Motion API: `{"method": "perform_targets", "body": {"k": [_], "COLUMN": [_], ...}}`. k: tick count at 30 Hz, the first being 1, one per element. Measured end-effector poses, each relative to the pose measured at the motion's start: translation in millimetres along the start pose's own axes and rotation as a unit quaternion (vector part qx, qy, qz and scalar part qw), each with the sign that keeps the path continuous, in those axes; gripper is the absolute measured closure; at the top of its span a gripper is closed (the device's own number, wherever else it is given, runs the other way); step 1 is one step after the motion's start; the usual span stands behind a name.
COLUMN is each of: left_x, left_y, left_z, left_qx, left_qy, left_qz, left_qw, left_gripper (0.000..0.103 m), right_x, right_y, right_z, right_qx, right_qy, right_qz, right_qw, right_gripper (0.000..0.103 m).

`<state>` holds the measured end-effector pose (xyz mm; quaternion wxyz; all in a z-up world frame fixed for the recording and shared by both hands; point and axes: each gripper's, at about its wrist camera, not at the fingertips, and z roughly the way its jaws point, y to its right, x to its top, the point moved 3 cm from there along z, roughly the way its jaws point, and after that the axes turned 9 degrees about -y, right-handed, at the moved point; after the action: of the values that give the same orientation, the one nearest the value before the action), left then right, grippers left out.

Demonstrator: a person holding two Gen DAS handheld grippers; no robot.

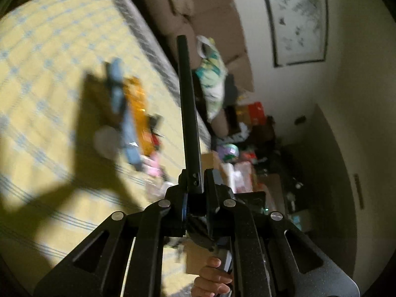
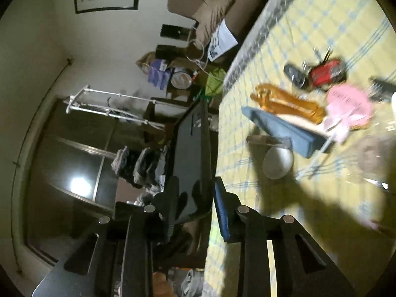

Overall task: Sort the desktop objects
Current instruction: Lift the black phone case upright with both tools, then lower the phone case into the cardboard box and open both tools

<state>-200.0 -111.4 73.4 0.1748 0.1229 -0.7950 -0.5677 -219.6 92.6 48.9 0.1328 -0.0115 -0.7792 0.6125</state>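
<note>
The left gripper [image 1: 195,188] is closed on the near end of a flat black tablet [image 1: 188,113], which it holds edge-on, its long axis running straight away from the jaws and up over the edge of the yellow checked worktop [image 1: 49,49]. The right gripper [image 2: 195,198] has its jaws narrowed around what looks to be the same tablet [image 2: 190,148], seen here on its broad glossy face. One pad lies against the face; whether the blue-lined pad on the other side presses it cannot be told, as a gap seems to show there. So both hands appear to carry the one slab between them, each at an end nearest itself.

Beyond the tablet, toward the middle of the worktop, lie a white bowl [image 2: 277,160], a blue box [image 2: 284,128] and an orange packet [image 2: 287,104] side by side. Farther off are a pink sheet [image 2: 349,104] and a red toy [image 2: 326,71].

Any place to set it down would lie on the worktop side of each gripper.
</note>
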Motion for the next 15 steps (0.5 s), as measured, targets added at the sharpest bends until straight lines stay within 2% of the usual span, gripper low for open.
{"method": "perform_targets", "body": {"k": [4,8,12,15], "left_x": [-18.0,-42.3,-65.7,-79.6], "left_y": [48.6,93.1,117.7,124.6], "left_z": [39.0,106.1,173.4,219.7], "left_qx": [-0.016,-0.043,-0.041,-0.022], "left_qy": [-0.024,-0.07,-0.106,-0.131], "left_qz": [0.035,0.039,0.037,0.033], "left_qw": [0.999,0.9959,0.9929,0.9906], "left_gripper": [0.093,0.093,0.091,0.091], "right_x": [-1.9,3.1,11.4,19.5], "right_y": [-29.0,-49.5,-47.1,-32.8], "right_z": [-57.0,-140.5,-211.0,-250.5], "right_qx": [-0.009,-0.051,-0.1,-0.132], "right_qy": [0.027,0.071,0.1,0.117], "right_qz": [-0.011,-0.023,-0.015,-0.001], "right_qw": [1.0,0.996,0.99,0.984], "right_gripper": [0.074,0.074,0.074,0.074]}}
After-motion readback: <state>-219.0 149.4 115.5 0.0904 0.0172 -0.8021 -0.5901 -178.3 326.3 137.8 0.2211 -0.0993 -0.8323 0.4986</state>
